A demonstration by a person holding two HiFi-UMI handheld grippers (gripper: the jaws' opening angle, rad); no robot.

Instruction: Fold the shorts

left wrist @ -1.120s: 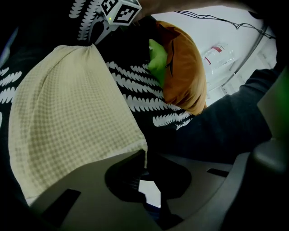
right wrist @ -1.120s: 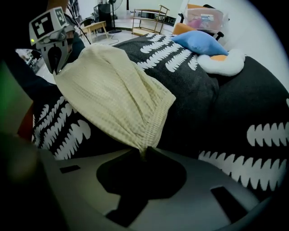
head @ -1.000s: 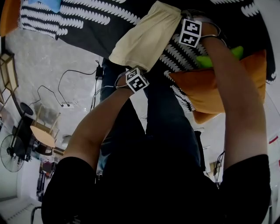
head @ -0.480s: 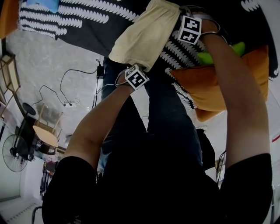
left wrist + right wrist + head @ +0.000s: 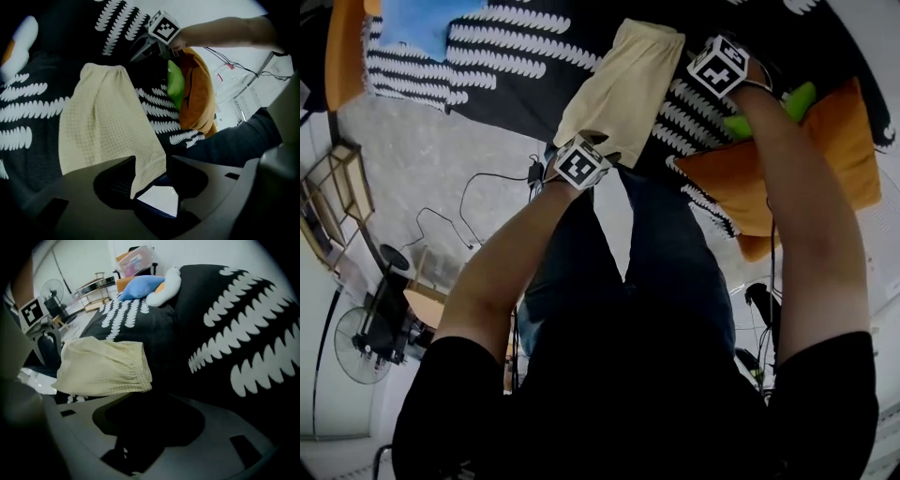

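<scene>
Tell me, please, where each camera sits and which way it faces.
Head view: on the person's head, facing steeply down at cream shorts on a patterned blanket; arms, legs, left gripper, right gripper show.
Left gripper view: on that gripper, facing along jaws that just opened, a shorts corner loose between; right gripper beyond.
Right gripper view: on that gripper, facing along jaws that just opened, nothing between; shorts ahead, left gripper at left.
All three share the shorts and blanket.
</scene>
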